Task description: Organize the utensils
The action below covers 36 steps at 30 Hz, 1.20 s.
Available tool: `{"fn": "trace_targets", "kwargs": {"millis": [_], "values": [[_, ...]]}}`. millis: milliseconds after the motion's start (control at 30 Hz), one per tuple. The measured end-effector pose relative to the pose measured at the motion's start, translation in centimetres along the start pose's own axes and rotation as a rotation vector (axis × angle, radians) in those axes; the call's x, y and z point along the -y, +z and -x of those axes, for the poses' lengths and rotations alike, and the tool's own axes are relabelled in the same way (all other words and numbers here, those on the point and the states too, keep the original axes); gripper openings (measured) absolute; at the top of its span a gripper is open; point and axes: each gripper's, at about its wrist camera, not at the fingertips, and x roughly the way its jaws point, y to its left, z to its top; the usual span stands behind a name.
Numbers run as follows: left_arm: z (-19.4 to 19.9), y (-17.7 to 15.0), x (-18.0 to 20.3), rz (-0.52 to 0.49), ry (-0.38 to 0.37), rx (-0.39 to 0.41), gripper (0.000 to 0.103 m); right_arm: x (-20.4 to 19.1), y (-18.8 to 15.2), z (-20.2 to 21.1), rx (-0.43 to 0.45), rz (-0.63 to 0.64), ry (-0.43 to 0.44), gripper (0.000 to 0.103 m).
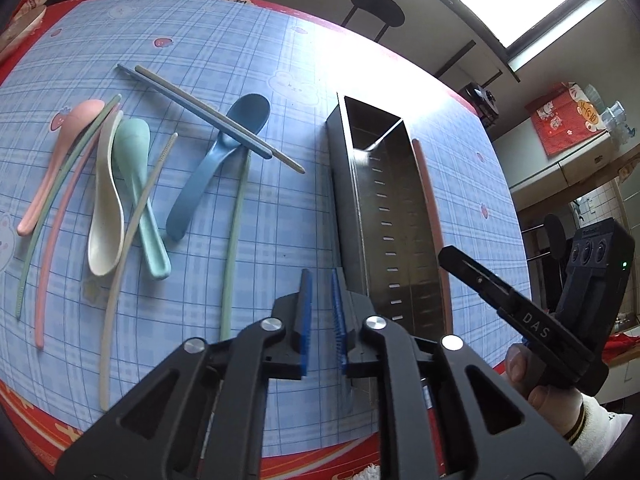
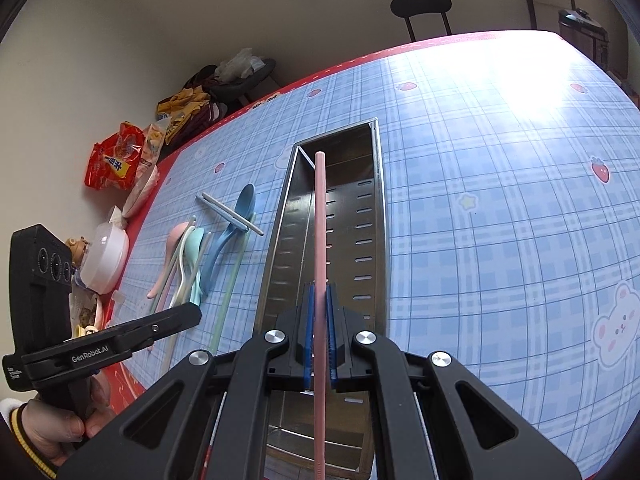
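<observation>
Utensils lie loose on the left part of the desk, which has a blue plaid cover with a red border

Left to right in the left wrist view:
- pink spoon, bowl at the far end
- thin green chopstick and pink chopstick on desk running alongside it, both partly under or against the spoons
- cream spoon, tilted on its side, touching the mint spoon beside it
- beige chopstick crossing over the mint spoon's handle
- blue spoon, bowl far, with a blue-grey chopstick and a grey chopstick lying across its neck
- pale green chopstick, far end near the blue spoon's neck, near end hidden behind the left claw
- metal caddy, long slotted steel box lying on the desk, well right of the spoons, divider at its far end

Left claw: jaws a narrow gap apart, nothing between the blue pads, hovering over bare desk just beside the caddy's near left corner

Right claw: clenched on a pink chopstick, gripped near mid-length. Chopstick points along the caddy's long axis, above its open interior; far tip is over the far section. Can't tell if it touches the caddy floor. Same chopstick shows in the left view along the caddy's right wall

Snack packets and a white bowl sit at the desk's far left edge in the right view. Black chair beyond the far edge
</observation>
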Motion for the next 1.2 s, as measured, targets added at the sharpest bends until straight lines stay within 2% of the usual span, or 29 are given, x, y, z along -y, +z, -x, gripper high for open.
{"fn": "trace_targets", "kwargs": {"millis": [33, 100, 233, 300, 367, 567, 933, 1033, 1100, 1133, 1200], "values": [[-0.2, -0.3, -0.1, -0.010, -0.010, -0.007, 0.017, 0.1, 0.0, 0.1, 0.001, -0.001, 0.005, 0.006], [-0.4, -0.9, -0.3, -0.036, 0.018, -0.004, 0.017, 0.2, -0.1, 0.2, -0.003, -0.007, 0.012, 0.006], [0.0, -1.3, -2.3, 0.019, 0.044, 0.009, 0.017, 0.2, -0.1, 0.2, -0.010, -0.006, 0.008, 0.006], [0.0, -1.1, -3.1, 0.016, 0.076, 0.015, 0.024, 0.1, -0.1, 0.1, -0.010, -0.006, 0.011, 0.006], [-0.2, -0.9, -3.6, 0.004, 0.105, 0.022, 0.027, 0.0, -0.1, -0.2, -0.013, 0.001, 0.009, 0.006], [-2.6, -0.4, -3.2, -0.074, 0.194, 0.005, 0.027, 0.0, -0.4, -0.8, -0.030, -0.003, -0.009, 0.006], [-5.0, 1.5, -2.2, -0.152, 0.255, 0.048, 0.026, -0.1, -0.1, -1.1, -0.029, 0.009, -0.047, 0.006], [-5.3, 1.8, -1.9, -0.175, 0.280, 0.058, 0.026, -0.3, -0.1, -1.2, -0.032, 0.011, -0.054, 0.006], [-5.6, 1.9, -1.5, -0.193, 0.313, 0.055, 0.016, -0.4, -0.1, -1.2, -0.033, 0.014, -0.057, 0.006], [-5.6, 2.0, -1.5, -0.194, 0.311, 0.046, 0.011, -0.4, 0.0, -1.3, -0.032, 0.015, -0.058, 0.006], [-5.6, 2.3, -1.6, -0.185, 0.284, 0.029, 0.010, -0.5, 0.0, -1.3, -0.032, 0.013, -0.058, 0.006]]}}
